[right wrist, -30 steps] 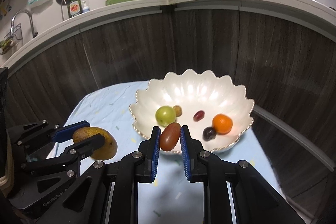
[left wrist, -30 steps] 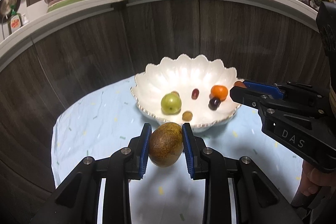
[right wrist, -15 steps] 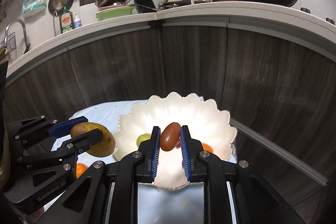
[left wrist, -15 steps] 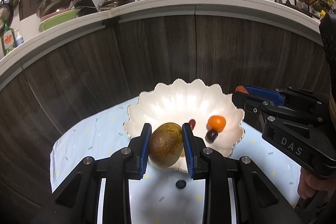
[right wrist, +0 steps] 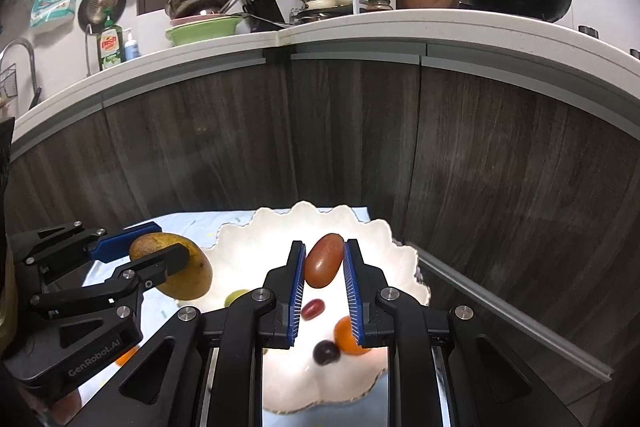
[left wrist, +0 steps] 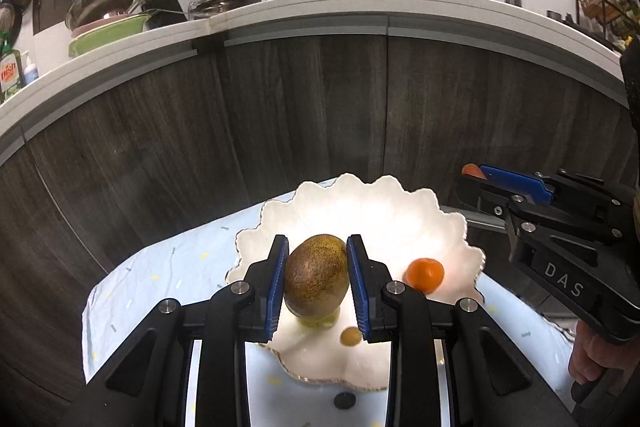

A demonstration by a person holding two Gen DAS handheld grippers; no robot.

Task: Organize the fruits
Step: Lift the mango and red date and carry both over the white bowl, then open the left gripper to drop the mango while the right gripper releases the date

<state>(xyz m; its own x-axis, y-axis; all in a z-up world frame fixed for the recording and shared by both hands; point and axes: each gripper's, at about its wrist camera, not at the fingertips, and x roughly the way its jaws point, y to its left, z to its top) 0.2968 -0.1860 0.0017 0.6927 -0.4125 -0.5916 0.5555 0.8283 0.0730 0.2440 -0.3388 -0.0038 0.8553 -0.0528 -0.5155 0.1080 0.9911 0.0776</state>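
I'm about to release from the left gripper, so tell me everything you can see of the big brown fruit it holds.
The brown fruit is egg-shaped with a dull, speckled olive-brown skin, yellower at its lower side in the right wrist view. It stands long axis upright, clamped at its sides between the blue pads of the left gripper fingers, nothing else touching it. It hangs over the white scalloped bowl, above a green fruit.

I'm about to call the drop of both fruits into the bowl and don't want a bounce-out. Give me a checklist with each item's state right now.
1. Left gripper clamped on brown fruit: ok.
2. Right gripper clamped on red fruit: ok.
3. Both fruits over the bowl: ok.
4. Landing spots free: not ok; orange and green fruit lie below.
5. Drop height low: cannot tell.
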